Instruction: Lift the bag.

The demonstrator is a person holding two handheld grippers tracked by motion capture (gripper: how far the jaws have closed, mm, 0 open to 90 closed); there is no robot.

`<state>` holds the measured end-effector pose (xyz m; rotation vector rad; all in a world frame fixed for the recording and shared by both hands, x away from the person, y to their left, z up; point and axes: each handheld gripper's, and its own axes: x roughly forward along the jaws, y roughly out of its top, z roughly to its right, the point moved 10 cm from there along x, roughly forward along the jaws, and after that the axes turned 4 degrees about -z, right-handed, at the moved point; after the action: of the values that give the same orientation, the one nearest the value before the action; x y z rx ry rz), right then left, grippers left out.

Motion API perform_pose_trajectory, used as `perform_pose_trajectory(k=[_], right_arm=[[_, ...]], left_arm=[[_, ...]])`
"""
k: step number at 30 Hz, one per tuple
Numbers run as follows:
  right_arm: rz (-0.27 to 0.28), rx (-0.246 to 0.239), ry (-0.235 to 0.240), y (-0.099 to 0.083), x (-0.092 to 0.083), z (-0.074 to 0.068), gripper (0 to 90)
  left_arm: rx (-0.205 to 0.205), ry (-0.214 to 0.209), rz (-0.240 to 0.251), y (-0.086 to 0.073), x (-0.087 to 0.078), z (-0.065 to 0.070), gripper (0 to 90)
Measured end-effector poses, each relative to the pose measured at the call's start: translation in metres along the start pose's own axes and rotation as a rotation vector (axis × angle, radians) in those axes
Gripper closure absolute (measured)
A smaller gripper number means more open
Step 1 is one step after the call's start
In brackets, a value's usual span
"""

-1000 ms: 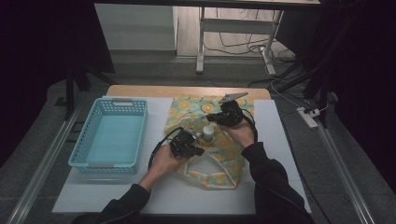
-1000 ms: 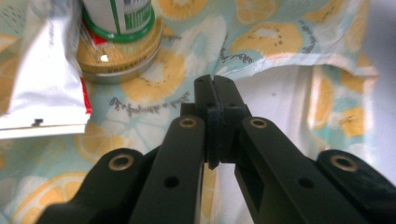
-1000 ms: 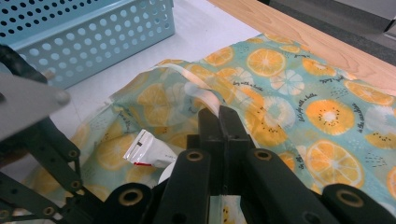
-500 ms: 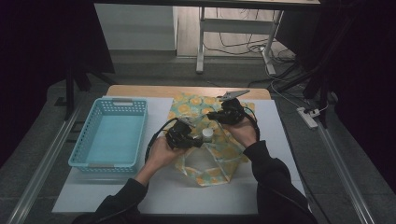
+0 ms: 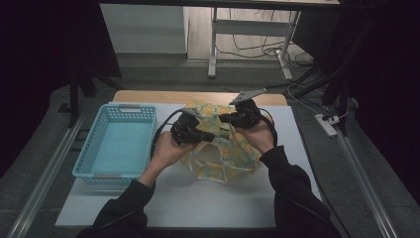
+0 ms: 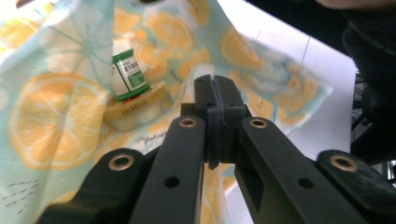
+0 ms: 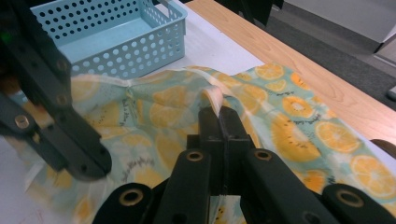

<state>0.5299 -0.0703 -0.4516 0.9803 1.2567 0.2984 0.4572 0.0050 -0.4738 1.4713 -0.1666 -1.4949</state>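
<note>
Cloth (image 5: 223, 161) w/ orange-slice print sits mid-counter (image 5: 198, 203), edges lifted into a pouch round a small white bottle (image 6: 128, 70) w/ green label, which stands inside on a yellowish block. Left tongs (image 5: 205, 135) pinched tight on one cloth edge, right tongs (image 5: 224, 118) pinched on the opposite edge, both raised above the counter. Looks about halfway: bundle gathered, not yet carried. Blue basket (image 5: 89, 163) just left of it seems the likely drop spot.
</note>
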Motion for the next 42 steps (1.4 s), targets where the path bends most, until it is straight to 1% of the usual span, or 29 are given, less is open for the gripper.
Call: perform_pose_trajectory(k=[5, 8, 13, 19, 22, 27, 31, 34, 39, 41, 42], right_arm=[[0.010, -0.008, 0.006, 0.006, -0.006, -0.002, 90.0], [0.018, -0.014, 0.007, 0.012, -0.011, -0.005, 90.0], [0.038, -0.031, 0.007, 0.025, -0.021, -0.010, 90.0], [0.058, -0.050, 0.004, 0.042, -0.033, -0.015, 90.0], [0.063, -0.059, 0.005, 0.048, -0.037, -0.018, 90.0], [0.082, -0.066, 0.010, 0.060, -0.045, -0.022, 90.0], [0.101, -0.070, 0.012, 0.069, -0.052, -0.023, 90.0], [0.119, -0.075, 0.007, 0.077, -0.060, -0.024, 90.0], [0.138, -0.091, -0.011, 0.090, -0.071, -0.024, 90.0], [0.146, -0.096, -0.017, 0.095, -0.076, -0.025, 90.0], [0.149, -0.098, -0.020, 0.097, -0.078, -0.025, 90.0]], left_arm=[[0.007, -0.005, 0.018, 0.014, -0.012, 0.001, 90.0], [0.014, 0.001, 0.029, 0.023, -0.020, 0.001, 90.0], [0.028, 0.023, 0.054, 0.043, -0.036, 0.001, 90.0], [0.036, 0.021, 0.087, 0.062, -0.053, 0.002, 90.0], [0.033, 0.020, 0.107, 0.071, -0.060, 0.002, 90.0], [0.039, 0.037, 0.120, 0.084, -0.073, 0.000, 90.0], [0.050, 0.059, 0.131, 0.093, -0.083, 0.000, 90.0], [0.052, 0.069, 0.150, 0.101, -0.091, 0.001, 90.0], [0.057, 0.097, 0.163, 0.113, -0.101, 0.001, 90.0], [0.061, 0.094, 0.180, 0.118, -0.107, 0.002, 90.0], [0.060, 0.101, 0.184, 0.120, -0.109, 0.002, 90.0]])
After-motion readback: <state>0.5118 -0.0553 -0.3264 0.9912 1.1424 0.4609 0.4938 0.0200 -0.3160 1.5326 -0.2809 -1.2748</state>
